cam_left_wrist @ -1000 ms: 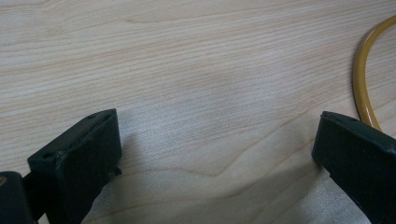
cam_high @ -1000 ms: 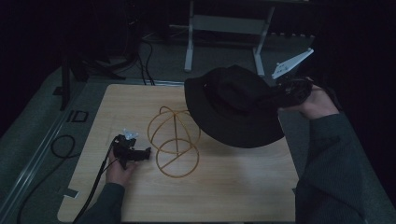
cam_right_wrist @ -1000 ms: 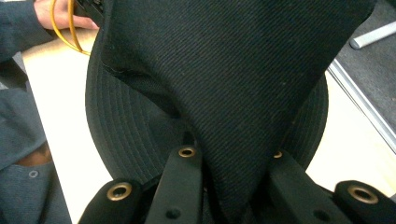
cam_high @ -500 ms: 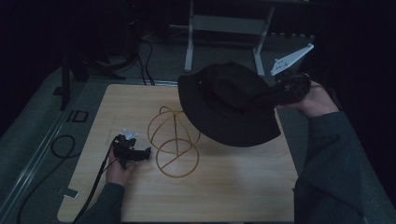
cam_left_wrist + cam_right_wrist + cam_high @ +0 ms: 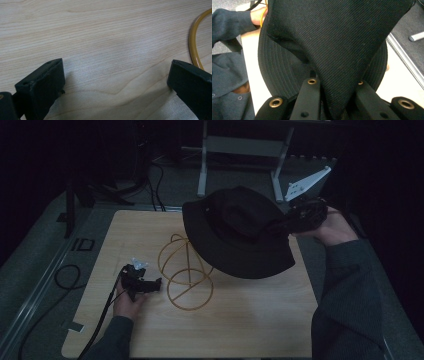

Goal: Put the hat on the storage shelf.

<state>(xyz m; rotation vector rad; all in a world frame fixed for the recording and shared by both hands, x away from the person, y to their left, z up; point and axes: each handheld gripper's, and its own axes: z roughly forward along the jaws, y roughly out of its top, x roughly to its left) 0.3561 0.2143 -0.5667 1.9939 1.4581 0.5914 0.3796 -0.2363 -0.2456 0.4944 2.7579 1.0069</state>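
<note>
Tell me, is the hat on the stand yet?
Not yet. The hat hangs tilted in the right gripper, above the wire stand.

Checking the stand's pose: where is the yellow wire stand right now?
High view: the yellow wire stand sits centre-left on the wooden table, just right of the left hand-held gripper, partly under the black hat.

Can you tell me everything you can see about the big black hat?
The black hat is a floppy bucket hat of ribbed, woven-looking cloth, with a rounded crown and a wide stitched brim all around. Small brass eyelets sit in the crown. It hangs tilted in the air above the wooden table, partly over the yellow wire stand. The right gripper is shut on a pinched fold of its crown. Whether its brim touches the stand is hard to tell.
</note>
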